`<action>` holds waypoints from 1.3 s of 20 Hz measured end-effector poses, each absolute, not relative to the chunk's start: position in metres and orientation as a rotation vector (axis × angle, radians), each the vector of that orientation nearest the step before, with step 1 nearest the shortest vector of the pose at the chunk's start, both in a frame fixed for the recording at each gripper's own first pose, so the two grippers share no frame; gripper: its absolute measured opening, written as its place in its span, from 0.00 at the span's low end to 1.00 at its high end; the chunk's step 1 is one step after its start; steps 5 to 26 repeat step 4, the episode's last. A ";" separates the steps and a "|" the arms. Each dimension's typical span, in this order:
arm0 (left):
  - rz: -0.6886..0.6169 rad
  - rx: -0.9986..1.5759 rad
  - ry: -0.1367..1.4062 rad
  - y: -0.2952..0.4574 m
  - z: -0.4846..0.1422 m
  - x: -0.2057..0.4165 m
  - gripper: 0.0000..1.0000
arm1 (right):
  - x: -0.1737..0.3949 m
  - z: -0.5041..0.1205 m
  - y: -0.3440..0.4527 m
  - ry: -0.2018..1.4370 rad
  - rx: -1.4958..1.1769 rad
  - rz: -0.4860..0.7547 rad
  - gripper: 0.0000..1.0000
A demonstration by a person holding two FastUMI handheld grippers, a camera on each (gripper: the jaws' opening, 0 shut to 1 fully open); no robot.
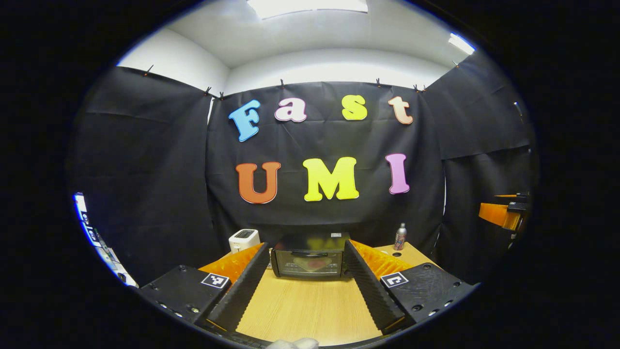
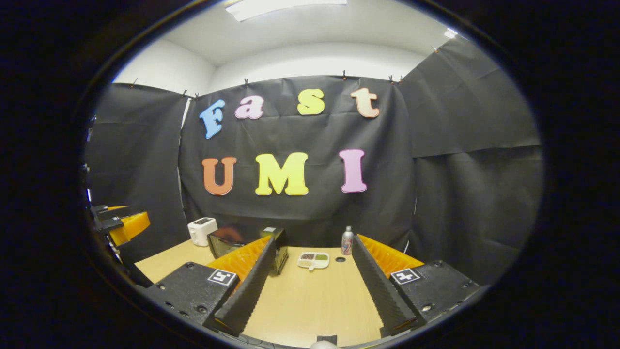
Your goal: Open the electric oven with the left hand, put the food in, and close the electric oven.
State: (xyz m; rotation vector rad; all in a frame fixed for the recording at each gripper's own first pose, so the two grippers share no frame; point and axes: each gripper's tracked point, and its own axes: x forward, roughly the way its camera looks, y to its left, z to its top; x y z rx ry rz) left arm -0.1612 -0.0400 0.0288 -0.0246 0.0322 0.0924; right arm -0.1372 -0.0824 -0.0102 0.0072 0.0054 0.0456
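Left tool (image 1: 307,283) and right tool (image 2: 312,286) held level, fingers spread wide apart, gripping nothing

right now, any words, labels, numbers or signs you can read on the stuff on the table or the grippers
None can be read.
Oven: a small light sticker on top, too blurred to read.
Bottle: a printed wrap, too small to read.
Left gripper and right gripper: square black-and-white marker tags, patterns, not words.
Toaster and food tray: no text visible.
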 end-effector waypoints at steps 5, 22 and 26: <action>0.067 -0.020 0.038 -0.050 0.030 -0.165 1.00 | -0.144 -0.015 -0.080 0.009 0.033 0.055 0.96; 0.067 -0.020 0.038 -0.050 0.030 -0.165 1.00 | -0.144 -0.015 -0.080 0.009 0.033 0.055 0.96; 0.067 -0.020 0.038 -0.050 0.030 -0.165 1.00 | -0.144 -0.015 -0.080 0.009 0.033 0.055 0.96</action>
